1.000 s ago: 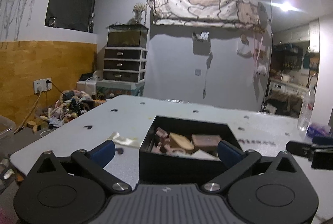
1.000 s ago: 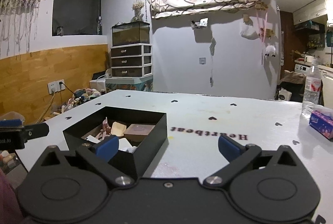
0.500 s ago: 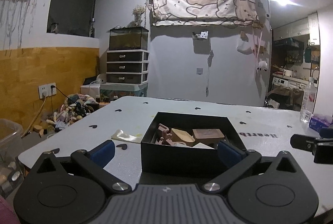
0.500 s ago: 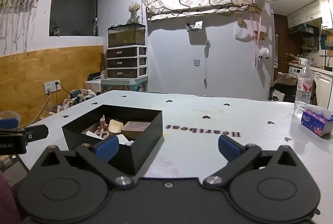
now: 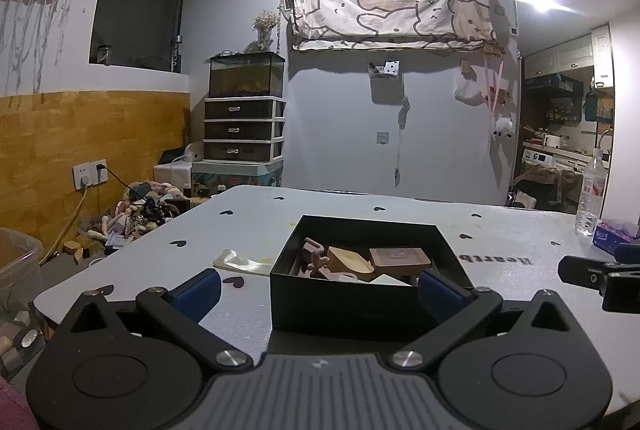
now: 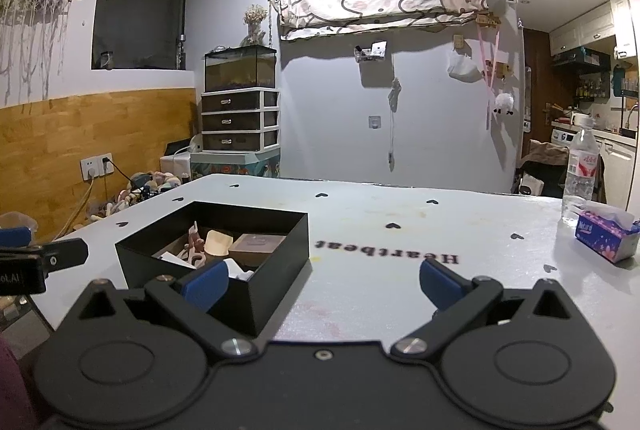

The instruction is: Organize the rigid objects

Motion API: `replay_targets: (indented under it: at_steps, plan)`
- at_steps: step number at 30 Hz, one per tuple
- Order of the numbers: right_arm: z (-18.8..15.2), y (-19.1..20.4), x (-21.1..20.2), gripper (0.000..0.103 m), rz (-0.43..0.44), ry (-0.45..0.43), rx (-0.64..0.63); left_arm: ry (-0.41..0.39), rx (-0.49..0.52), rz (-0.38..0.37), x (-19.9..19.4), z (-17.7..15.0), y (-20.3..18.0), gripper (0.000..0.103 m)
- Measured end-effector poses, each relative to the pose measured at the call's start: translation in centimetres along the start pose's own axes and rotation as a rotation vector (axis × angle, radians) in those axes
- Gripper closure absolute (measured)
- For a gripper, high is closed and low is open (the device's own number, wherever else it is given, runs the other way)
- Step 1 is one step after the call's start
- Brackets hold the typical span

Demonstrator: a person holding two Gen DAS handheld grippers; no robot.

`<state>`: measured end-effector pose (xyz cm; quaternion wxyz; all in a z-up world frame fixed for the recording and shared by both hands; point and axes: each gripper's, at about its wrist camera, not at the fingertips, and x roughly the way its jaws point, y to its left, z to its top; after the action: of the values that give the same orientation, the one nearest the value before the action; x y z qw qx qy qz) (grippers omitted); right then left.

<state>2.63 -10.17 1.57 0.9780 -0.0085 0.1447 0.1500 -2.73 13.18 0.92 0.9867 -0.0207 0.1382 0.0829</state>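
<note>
A black open box [image 5: 344,298] stands on the white table [image 5: 360,214]. Inside lie several small pieces: a brown block [image 5: 398,257], a tan wooden scoop [image 5: 348,259], a pinkish figure [image 5: 314,256] and white bits. My left gripper [image 5: 318,292] is open, held just short of the box's near wall, its blue pads on either side of it. In the right wrist view the same box [image 6: 276,270] sits left of centre. My right gripper [image 6: 324,280] is open and empty above the table, its left pad in front of the box's near corner.
A flat cream piece [image 5: 240,262] lies on the table left of the box. A water bottle [image 6: 578,174] and a tissue pack [image 6: 606,234] stand at the far right edge. Black lettering [image 6: 388,254] is printed on the tabletop. Floor clutter [image 5: 140,210] lies beyond the left edge.
Both grippers have drawn back and dropped lower, so the box now looks flatter and a little farther away. Both stay open, and the box contents have not moved.
</note>
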Motion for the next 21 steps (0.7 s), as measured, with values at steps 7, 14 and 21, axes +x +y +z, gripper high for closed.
replay_targets:
  at_steps: [7,14,21]
  plan:
    - [0.0,-0.03,-0.06,0.0,-0.002,0.0,0.003,-0.001,0.002,0.002,-0.01,0.03,0.07,0.0]
    - [-0.12,-0.13,-0.14,0.0,-0.005,0.001,0.013,-0.002,0.008,0.001,-0.12,0.15,0.1,0.0]
    - [-0.16,-0.18,-0.12,0.0,-0.006,0.001,0.015,0.002,0.008,0.002,-0.14,0.25,-0.01,0.0]
